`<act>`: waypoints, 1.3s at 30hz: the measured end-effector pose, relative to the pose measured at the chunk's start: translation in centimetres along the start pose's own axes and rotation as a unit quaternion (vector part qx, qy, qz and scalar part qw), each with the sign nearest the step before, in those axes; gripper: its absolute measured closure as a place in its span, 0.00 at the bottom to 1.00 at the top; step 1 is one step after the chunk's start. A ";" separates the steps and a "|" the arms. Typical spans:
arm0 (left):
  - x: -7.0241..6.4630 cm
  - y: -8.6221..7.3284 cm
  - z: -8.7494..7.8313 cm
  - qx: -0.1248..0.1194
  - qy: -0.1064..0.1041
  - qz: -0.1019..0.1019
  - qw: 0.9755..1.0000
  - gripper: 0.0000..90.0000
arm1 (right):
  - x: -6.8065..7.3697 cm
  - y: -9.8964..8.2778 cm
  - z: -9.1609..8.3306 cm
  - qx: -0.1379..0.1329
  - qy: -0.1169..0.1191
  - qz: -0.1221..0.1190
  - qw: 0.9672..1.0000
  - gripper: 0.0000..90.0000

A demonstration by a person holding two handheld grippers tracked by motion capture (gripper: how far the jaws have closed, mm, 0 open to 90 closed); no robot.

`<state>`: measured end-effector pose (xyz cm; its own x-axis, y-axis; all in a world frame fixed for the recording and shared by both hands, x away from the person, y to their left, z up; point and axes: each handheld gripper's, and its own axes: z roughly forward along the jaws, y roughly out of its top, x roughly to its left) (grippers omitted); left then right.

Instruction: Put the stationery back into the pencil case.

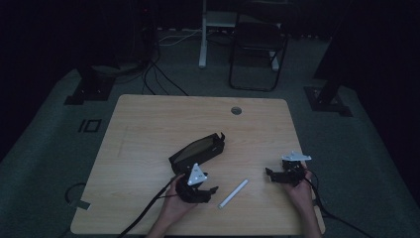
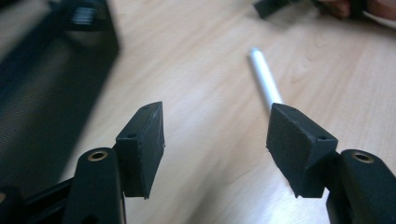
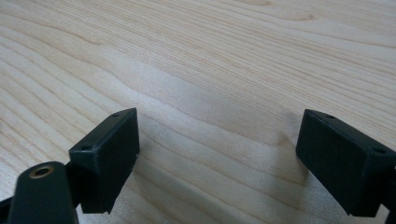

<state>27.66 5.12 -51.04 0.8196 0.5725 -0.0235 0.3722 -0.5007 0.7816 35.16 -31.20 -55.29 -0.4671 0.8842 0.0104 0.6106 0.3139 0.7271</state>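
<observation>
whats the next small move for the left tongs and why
Probably swing the left tongs slightly toward the white pen so it sits between the jaws. They stand open and empty, and the pen lies beside one jaw, next to the black mesh case.

The high view looks forward and down over the whole table (image 1: 148, 124); both gripper views skim it closely. The white tube (image 1: 233, 193), at five o'clock, also appears in the left gripper view.

Looks like a dim lab or recording studio setup: a lone light-wood desk (image 1: 148, 129) with a cable grommet (image 1: 236, 110) on grey carpet (image 1: 44, 124), black stand bases (image 1: 86, 91) and loose cables (image 1: 163, 82) around it, a folding chair (image 1: 257, 49) behind.
</observation>
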 end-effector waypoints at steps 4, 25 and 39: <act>-1.6 0.3 2.0 0.008 -0.020 0.007 1.000 0.41 | 0.0 0.0 0.0 0.000 0.000 0.000 1.000 0.15; -2.0 0.3 5.5 0.061 -0.013 0.038 0.997 0.77 | 0.0 0.0 0.0 0.000 0.000 0.000 1.000 0.15; 2.2 -3.0 0.7 0.072 0.001 0.041 0.997 0.87 | 0.0 0.0 0.0 0.000 0.000 0.000 1.000 0.15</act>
<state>28.61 7.42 -53.91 0.8487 0.5275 0.0387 0.3629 -0.6339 0.6830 35.15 -31.20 -55.29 -0.4671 0.8841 0.0103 0.6105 0.3140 0.7271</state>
